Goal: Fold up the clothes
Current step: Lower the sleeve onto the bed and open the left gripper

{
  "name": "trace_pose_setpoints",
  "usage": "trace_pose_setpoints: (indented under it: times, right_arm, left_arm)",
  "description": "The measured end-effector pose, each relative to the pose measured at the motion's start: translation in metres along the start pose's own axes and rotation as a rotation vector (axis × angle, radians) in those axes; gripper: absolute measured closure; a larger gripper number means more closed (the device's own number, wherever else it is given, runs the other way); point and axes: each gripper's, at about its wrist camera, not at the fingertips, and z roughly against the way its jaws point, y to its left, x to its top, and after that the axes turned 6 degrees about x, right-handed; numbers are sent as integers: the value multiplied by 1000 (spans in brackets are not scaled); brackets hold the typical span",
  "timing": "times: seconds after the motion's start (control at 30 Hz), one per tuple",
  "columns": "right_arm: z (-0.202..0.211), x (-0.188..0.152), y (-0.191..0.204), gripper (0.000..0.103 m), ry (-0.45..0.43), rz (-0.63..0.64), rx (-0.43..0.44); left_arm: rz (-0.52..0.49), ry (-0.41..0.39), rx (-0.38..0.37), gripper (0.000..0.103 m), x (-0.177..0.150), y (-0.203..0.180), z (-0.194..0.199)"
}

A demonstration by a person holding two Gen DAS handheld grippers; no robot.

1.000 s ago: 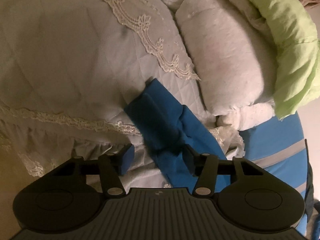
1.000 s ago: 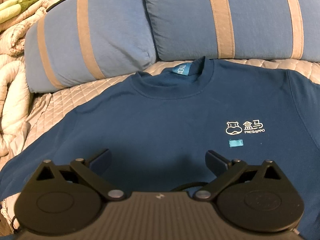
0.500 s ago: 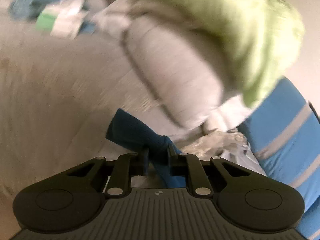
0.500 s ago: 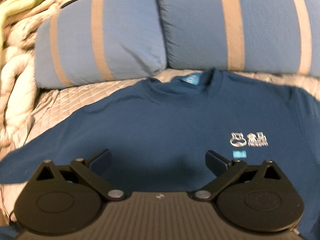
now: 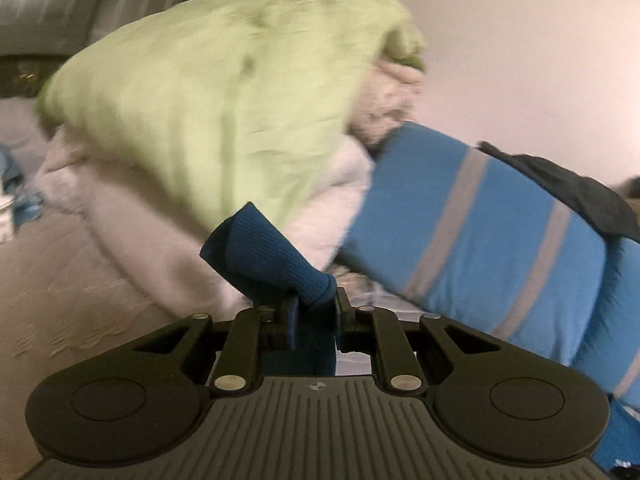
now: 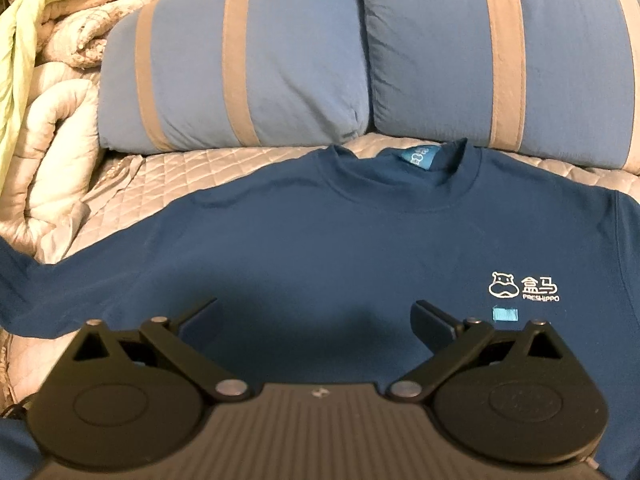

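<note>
A dark blue sweatshirt (image 6: 340,240) lies front up on the quilted bed, its collar toward the pillows and a white logo (image 6: 520,286) on the chest. My right gripper (image 6: 316,316) hovers open just above its middle, with nothing between the fingers. In the left wrist view my left gripper (image 5: 314,308) is shut on the ribbed cuff of the sweatshirt's sleeve (image 5: 264,256), lifted off the bed; the cuff sticks up and forward past the fingertips. The rest of that sleeve is hidden below the gripper.
Two blue pillows with tan stripes (image 6: 248,68) (image 6: 500,52) stand behind the collar. A rolled pale quilt (image 6: 52,120) and a light green blanket (image 5: 208,92) are heaped at the bed's left. A dark cloth (image 5: 580,188) lies on a pillow (image 5: 500,248).
My left gripper closed on the sleeve cuff, then rose and rolled, carrying the cuff off the bed. The right gripper stayed open over the chest, its view shifting slightly.
</note>
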Motion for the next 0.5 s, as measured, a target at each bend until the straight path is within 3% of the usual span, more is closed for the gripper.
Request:
trace_pose_setpoints:
  times: [0.5]
  right_arm:
    - [0, -1, 12, 0, -10, 97, -35]
  left_arm:
    - [-112, -2, -123, 86, 0, -73, -14]
